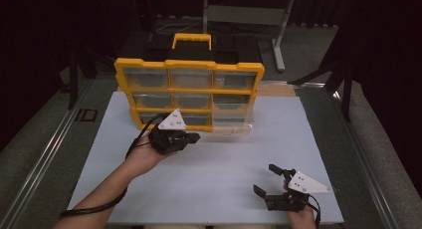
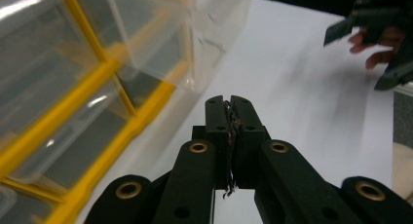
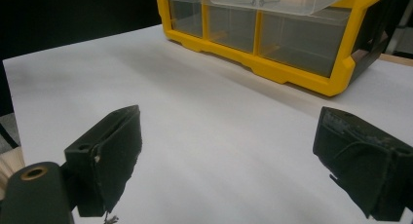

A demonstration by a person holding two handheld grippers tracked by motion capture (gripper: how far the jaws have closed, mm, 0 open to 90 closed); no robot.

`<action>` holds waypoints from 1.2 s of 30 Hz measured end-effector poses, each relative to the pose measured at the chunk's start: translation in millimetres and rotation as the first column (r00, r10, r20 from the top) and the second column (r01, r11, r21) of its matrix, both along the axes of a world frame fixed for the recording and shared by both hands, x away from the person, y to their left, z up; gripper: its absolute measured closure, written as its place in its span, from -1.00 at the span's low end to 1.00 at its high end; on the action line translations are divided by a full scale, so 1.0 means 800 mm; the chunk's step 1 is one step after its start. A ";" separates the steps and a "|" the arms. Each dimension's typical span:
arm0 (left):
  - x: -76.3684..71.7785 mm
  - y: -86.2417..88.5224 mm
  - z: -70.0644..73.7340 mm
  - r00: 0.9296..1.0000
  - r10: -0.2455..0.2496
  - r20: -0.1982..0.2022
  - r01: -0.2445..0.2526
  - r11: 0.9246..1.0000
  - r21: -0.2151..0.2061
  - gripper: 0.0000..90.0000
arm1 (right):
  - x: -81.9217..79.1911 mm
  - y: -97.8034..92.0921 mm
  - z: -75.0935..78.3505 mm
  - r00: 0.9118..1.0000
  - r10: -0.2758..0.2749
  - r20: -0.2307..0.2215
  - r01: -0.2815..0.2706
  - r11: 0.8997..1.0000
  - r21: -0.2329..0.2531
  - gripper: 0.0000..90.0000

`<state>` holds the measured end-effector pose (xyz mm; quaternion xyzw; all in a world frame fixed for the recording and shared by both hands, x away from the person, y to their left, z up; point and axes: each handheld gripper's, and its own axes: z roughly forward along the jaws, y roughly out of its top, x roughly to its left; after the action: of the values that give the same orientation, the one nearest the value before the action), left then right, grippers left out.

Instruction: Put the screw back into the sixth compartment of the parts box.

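Observation:
A yellow organizer case (image 1: 189,65) with clear drawers stands upright at the back of the white table. Its bottom right drawer (image 1: 230,128) is pulled out toward me; in the right gripper view this drawer (image 3: 277,0) holds a few small metal parts. My left gripper (image 1: 193,138) is shut just left of the pulled-out drawer, at the case's bottom row. In the left gripper view its jaws (image 2: 231,107) are pressed together with nothing seen between them, the clear drawer (image 2: 160,34) just ahead to the left. My right gripper (image 1: 266,179) is open near the table's front right, with bare table between its fingers (image 3: 109,156).
The white table (image 1: 214,164) has free room across its middle and front. The case's carry handle (image 1: 191,39) sticks up at the back. A metal desk frame (image 1: 278,20) stands on the floor beyond the table.

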<state>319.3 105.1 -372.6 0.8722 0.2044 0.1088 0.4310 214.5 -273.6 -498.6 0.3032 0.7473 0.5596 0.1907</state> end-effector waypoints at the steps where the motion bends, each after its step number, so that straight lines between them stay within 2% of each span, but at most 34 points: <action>1: 0.005 0.002 0.009 1.000 0.001 0.000 -0.001 1.000 -0.015 0.97 | 0.000 0.000 0.000 1.000 0.001 -0.001 -0.001 1.000 -0.001 -0.77; 6: 0.016 0.003 0.028 1.000 0.009 0.016 -0.008 0.999 -0.033 0.97 | 0.000 0.000 0.000 1.000 0.001 -0.002 -0.001 1.000 -0.002 -0.77; 10: 0.028 0.002 0.043 1.000 0.009 0.016 -0.008 0.998 -0.065 0.97 | 0.000 0.000 0.000 1.000 0.000 0.000 0.000 1.000 -0.001 -0.77; 17: 0.040 -0.012 0.061 0.999 -0.007 0.045 0.010 0.998 -0.065 0.97 | 0.000 0.000 0.000 1.000 0.001 0.000 -0.001 1.000 -0.001 -0.77; 24: 0.047 -0.026 0.067 0.998 -0.018 0.062 0.022 0.998 -0.064 0.97 | 0.000 -0.001 0.000 1.000 0.001 0.000 -0.001 1.000 0.001 -0.77; 29: 0.053 -0.046 0.067 0.997 -0.031 0.075 0.035 0.998 -0.057 0.97 | 0.000 0.000 0.000 1.000 0.002 0.002 -0.002 1.000 -0.002 -0.77; 36: 0.060 -0.064 0.066 0.996 -0.054 0.066 0.057 0.998 -0.039 0.97 | 0.000 -0.001 0.000 1.000 0.003 0.001 -0.003 1.000 0.001 -0.77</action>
<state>367.7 54.2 -320.1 0.8645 0.1680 0.1208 0.4580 214.6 -274.4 -498.4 0.3021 0.7474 0.5603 0.1901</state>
